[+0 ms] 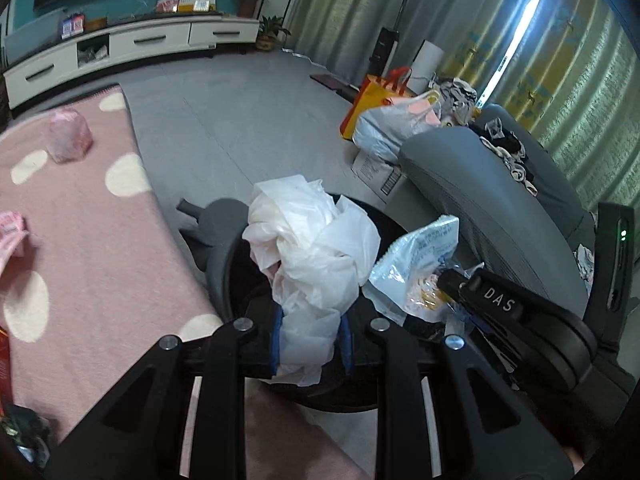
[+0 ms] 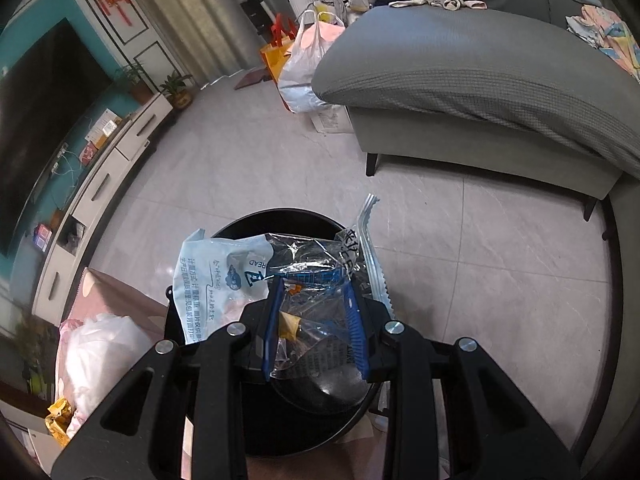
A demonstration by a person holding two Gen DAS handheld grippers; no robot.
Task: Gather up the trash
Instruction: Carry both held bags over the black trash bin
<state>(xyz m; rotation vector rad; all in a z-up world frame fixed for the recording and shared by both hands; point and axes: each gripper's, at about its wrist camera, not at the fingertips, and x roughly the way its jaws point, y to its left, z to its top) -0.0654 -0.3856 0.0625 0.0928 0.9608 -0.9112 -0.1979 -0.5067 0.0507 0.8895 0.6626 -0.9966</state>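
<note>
My left gripper (image 1: 311,336) is shut on a crumpled white plastic bag (image 1: 316,240) and holds it over the black round trash bin (image 1: 236,276). My right gripper (image 2: 316,320) is shut on clear and light-blue printed food wrappers (image 2: 224,280) above the same bin (image 2: 256,220). The right gripper (image 1: 460,286) and its wrappers (image 1: 416,264) also show at the right of the left wrist view. The white bag shows at the lower left of the right wrist view (image 2: 100,352).
A pink dotted cloth (image 1: 88,216) covers a surface left of the bin, with a pink tissue pack (image 1: 68,136) on it. A grey sofa (image 2: 480,80) with clothes stands right. Shopping bags (image 1: 384,120) sit beside it. A TV cabinet (image 1: 128,48) lines the far wall.
</note>
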